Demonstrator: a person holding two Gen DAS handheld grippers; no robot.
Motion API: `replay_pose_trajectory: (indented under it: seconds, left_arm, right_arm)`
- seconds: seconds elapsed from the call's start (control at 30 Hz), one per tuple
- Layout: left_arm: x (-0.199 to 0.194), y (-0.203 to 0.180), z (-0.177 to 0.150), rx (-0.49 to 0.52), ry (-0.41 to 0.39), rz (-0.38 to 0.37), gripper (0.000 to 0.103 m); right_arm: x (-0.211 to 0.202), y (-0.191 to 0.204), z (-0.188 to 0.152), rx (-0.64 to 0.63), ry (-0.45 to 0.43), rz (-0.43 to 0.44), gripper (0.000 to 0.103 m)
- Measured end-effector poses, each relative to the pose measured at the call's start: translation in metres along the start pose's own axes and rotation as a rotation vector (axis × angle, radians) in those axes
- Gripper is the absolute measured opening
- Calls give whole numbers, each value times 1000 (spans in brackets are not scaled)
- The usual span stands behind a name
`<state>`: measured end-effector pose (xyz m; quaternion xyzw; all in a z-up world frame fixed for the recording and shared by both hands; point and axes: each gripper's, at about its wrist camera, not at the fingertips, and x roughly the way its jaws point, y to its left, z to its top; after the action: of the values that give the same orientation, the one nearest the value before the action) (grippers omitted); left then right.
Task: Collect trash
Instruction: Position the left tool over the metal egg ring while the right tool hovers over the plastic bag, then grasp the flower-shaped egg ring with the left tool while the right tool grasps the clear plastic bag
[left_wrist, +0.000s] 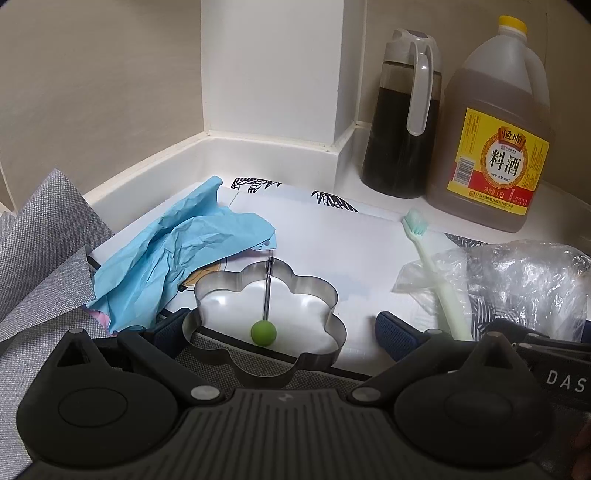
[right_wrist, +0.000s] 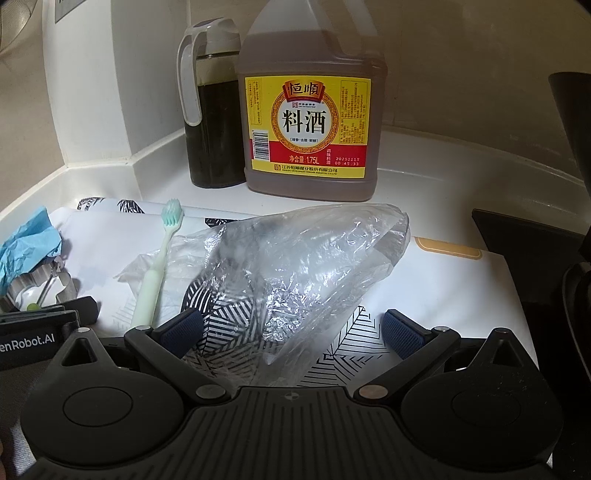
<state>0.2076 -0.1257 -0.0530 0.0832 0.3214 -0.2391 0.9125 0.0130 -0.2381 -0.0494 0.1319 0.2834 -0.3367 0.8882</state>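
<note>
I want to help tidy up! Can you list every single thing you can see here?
Crumpled blue paper: one, light blue, left side of the mat.
Flower-shaped metal ring mould: one, silver with a green knob, lying between the left gripper's fingers.
Mint-green toothbrush: one, pale green, lying on the edge of the bag.
Clear crinkled plastic bag: one, see-through, lying between the right gripper's fingers.
Leaf-print white mat: one, white and black, on the counter.
Cooking wine jug: one, brown with yellow label, back of the counter.
Dark sauce dispenser: one, nearly black with grey handle, beside the jug.
Grey cloth: one, grey, far left.
Left gripper: one, black, open.
Right gripper: one, black, open.
</note>
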Motion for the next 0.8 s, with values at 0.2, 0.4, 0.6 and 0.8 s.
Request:
replay_pose_trajectory:
  seconds: [0.2, 0.4, 0.6, 0.8]
  left_arm:
    - [1, 0, 0, 5, 1, 1, 103]
    - [2, 0, 0, 10, 1, 2, 103]
    - [-13, 6, -2, -29, -44, -2, 85]
    - [-35, 1, -5, 23, -90, -21, 85]
  right_arm:
    - [1, 2, 0, -8, 4, -7, 103]
    - [1, 2, 0, -7, 3, -7, 103]
    - [-11, -14, -2, 91, -84, 30, 44]
    - [-16, -25, 0, 177, -122, 87, 9]
